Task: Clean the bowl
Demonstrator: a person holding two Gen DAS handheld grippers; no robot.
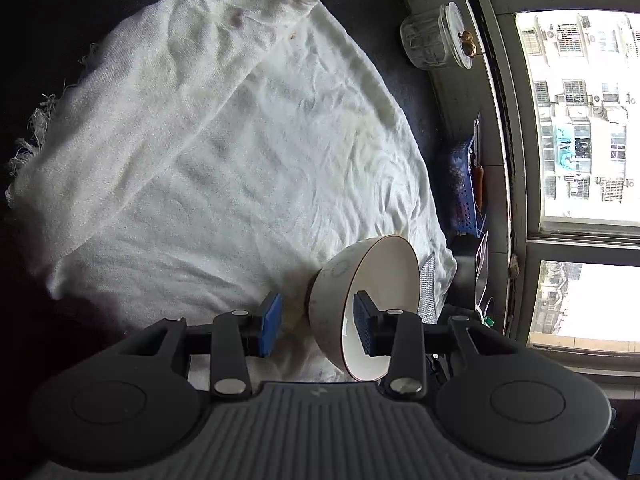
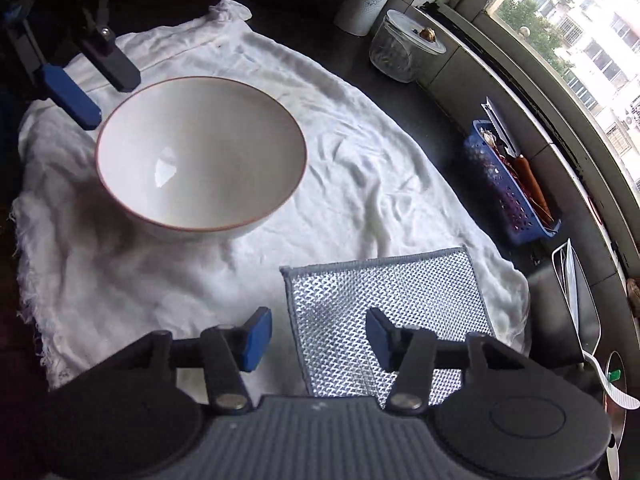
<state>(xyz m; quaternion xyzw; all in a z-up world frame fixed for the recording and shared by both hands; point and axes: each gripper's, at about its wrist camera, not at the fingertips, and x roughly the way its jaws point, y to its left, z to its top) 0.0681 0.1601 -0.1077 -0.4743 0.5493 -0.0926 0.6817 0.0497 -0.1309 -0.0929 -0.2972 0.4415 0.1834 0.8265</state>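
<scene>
- Left wrist view: left gripper [image 1: 318,330] jaws spread astride the white bowl's [image 1: 332,300] rim, lower centre.
- Right wrist view: right gripper [image 2: 318,338] jaws spread above a silver scouring cloth [image 2: 352,300], lower centre; bowl upper left on white cloth [image 2: 360,184].

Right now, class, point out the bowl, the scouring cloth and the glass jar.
bowl [image 2: 200,152]: right wrist view, white inner wall.
scouring cloth [image 2: 344,292]: right wrist view, shiny mesh face ahead of the gripper.
glass jar [image 2: 394,56]: right wrist view, clear side wall under the lid.
</scene>
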